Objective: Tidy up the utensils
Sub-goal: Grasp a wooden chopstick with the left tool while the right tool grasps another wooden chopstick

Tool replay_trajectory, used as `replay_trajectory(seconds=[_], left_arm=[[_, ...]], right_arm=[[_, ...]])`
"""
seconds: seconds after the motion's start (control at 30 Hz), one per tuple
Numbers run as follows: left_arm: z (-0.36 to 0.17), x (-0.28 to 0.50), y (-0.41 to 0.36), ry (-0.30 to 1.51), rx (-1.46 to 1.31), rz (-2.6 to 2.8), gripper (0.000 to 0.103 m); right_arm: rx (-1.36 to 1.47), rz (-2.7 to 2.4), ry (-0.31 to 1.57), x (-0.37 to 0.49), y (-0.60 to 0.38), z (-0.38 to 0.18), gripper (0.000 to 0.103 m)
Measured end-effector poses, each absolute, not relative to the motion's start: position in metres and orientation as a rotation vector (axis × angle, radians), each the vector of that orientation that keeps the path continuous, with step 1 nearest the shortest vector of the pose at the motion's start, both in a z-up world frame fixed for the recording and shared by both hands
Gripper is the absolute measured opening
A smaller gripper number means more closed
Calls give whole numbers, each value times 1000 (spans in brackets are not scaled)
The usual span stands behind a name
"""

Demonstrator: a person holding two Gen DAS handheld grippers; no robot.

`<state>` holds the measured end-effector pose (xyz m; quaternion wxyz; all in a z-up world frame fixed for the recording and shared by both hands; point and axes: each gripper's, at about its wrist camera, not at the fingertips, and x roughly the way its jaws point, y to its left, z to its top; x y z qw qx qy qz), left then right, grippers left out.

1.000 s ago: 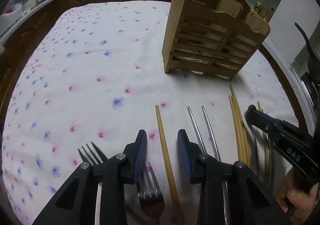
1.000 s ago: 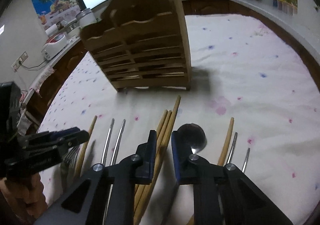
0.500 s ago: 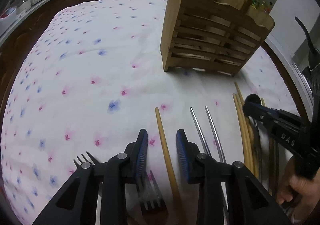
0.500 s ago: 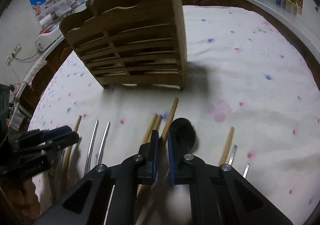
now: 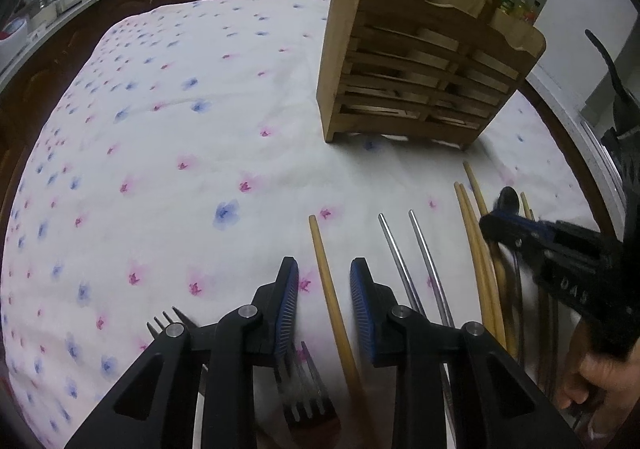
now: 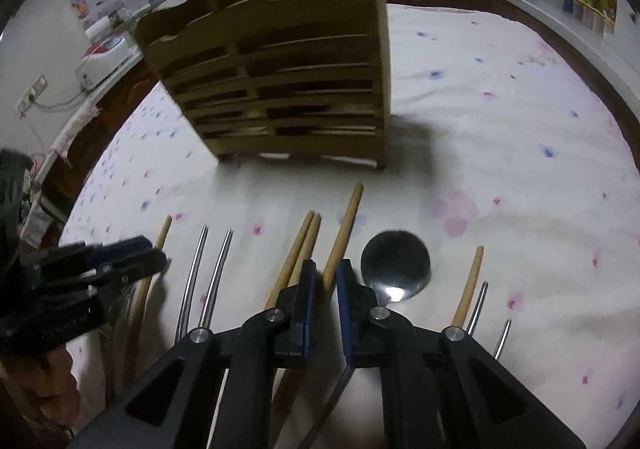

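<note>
Your right gripper (image 6: 327, 271) has narrow jaws around one wooden chopstick (image 6: 347, 220) lying on the table (image 6: 500, 153) near the wooden rack (image 6: 280, 89), so squeeze it firmly before lifting, while your left gripper (image 5: 323, 277) waits with wide jaws.

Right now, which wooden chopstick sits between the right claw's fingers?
The longest-reaching wooden chopstick, just left of the spoon; the paired chopsticks lie outside the right claw.

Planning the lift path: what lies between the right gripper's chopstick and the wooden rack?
Only bare cloth, shown in the right wrist view, between the chopstick and the rack.
</note>
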<state>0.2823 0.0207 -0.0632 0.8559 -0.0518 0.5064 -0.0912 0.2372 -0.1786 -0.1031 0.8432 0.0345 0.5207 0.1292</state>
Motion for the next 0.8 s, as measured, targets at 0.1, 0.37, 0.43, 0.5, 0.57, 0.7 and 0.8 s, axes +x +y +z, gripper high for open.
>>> replay_trajectory(seconds=[0.1, 0.37, 0.43, 0.5, 0.57, 0.7, 0.8], left_arm=[[-63, 284, 20, 1064, -101, -198, 24], [-65, 288, 21, 1056, -113, -198, 4], [-63, 285, 22, 1052, -144, -209, 3], [-57, 279, 21, 1034, -150, -211, 3], [-46, 269, 20, 1002, -158, -221, 3], [-19, 250, 21, 936, -156, -235, 3], [-7, 238, 24, 915, -174, -249, 3]], right_arm=[[77, 254, 1094, 246, -179, -104, 9], [76, 269, 1071, 242, -175, -101, 9], [93, 280, 1052, 237, -178, -94, 8], [121, 294, 1023, 227, -181, -80, 7], [140, 306, 1001, 221, -185, -68, 7], [147, 328, 959, 208, -189, -47, 6], [168, 349, 930, 199, -191, -33, 6]])
